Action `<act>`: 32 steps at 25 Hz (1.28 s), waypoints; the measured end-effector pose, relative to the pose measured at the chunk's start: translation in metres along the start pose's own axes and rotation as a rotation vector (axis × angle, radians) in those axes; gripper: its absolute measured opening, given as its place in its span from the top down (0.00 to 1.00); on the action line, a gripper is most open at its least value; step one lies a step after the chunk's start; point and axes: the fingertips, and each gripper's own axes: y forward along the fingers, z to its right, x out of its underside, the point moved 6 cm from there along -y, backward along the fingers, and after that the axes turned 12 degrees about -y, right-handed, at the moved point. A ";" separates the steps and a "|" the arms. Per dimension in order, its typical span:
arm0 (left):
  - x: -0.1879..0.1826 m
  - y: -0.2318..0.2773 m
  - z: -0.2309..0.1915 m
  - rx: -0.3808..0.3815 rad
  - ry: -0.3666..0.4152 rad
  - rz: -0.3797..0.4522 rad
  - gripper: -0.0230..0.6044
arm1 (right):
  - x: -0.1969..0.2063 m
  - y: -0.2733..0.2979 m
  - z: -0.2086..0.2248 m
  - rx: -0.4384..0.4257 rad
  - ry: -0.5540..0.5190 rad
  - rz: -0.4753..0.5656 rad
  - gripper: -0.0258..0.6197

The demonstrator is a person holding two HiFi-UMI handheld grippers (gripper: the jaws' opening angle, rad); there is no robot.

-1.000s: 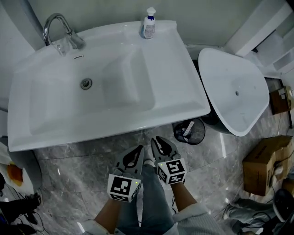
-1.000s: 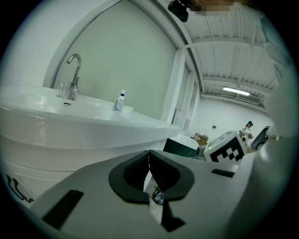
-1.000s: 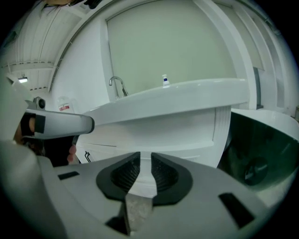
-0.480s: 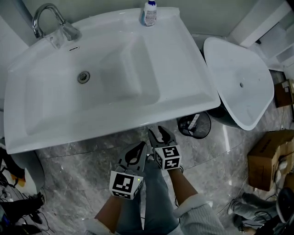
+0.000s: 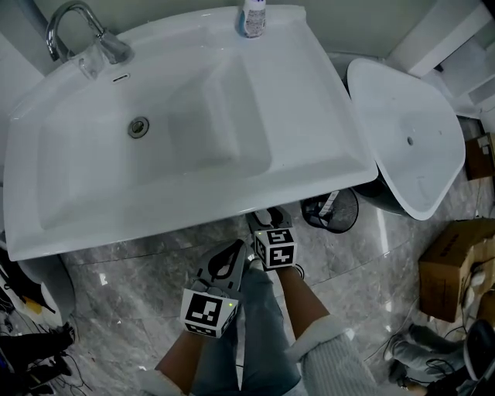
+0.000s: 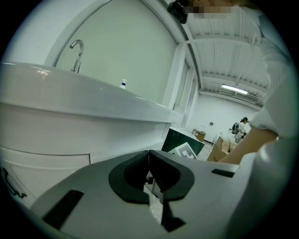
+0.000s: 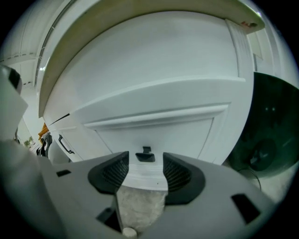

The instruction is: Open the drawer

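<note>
The drawer [image 7: 154, 123] is a white panelled front under the washbasin [image 5: 309, 166], shut, with a small black handle [image 7: 145, 155] low in its middle. My right gripper [image 7: 145, 162] points at that handle from close by; its jaws are opening, the handle shows in the gap beyond the tips, and nothing is between the pads. In the head view the right gripper [image 5: 267, 221] reaches under the basin's front rim, which partly hides its tips. My left gripper [image 5: 226, 263] hangs shut and empty beside it, further back from the cabinet; in its own view the left gripper [image 6: 149, 155] has its tips touching.
A black wire wastebasket [image 5: 330, 211] stands right of the cabinet, beside a white oval fixture [image 5: 402, 139]. A cardboard box [image 5: 456, 267] sits on the marble floor at right. A faucet [image 5: 73, 35] and a soap bottle [image 5: 254, 17] stand on the basin. Another cabinet handle [image 7: 65, 144] shows left.
The right gripper has gone down and forward under the basin's rim, and its jaws have spread apart. The left gripper has sunk slightly and stays shut.
</note>
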 end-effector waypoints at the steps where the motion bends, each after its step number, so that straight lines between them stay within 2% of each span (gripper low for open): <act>1: 0.000 0.000 -0.001 -0.001 0.000 0.000 0.94 | -0.001 0.003 0.001 0.001 -0.004 -0.003 0.62; 6: 0.002 -0.004 -0.007 -0.017 -0.010 0.001 0.94 | -0.004 0.016 0.002 -0.004 -0.018 -0.030 0.62; 17: 0.002 -0.012 -0.013 -0.036 -0.024 0.013 0.94 | -0.007 0.024 0.003 0.075 0.019 -0.101 0.66; 22: 0.002 -0.015 -0.013 -0.037 -0.023 0.020 0.94 | -0.004 0.026 0.002 0.064 0.047 -0.108 0.68; 27: 0.002 -0.016 -0.012 -0.039 -0.019 0.020 0.94 | -0.005 0.029 0.001 0.031 0.008 -0.148 0.73; 32: 0.004 -0.018 -0.008 -0.032 -0.002 0.017 0.94 | -0.005 0.029 0.001 0.035 0.029 -0.156 0.74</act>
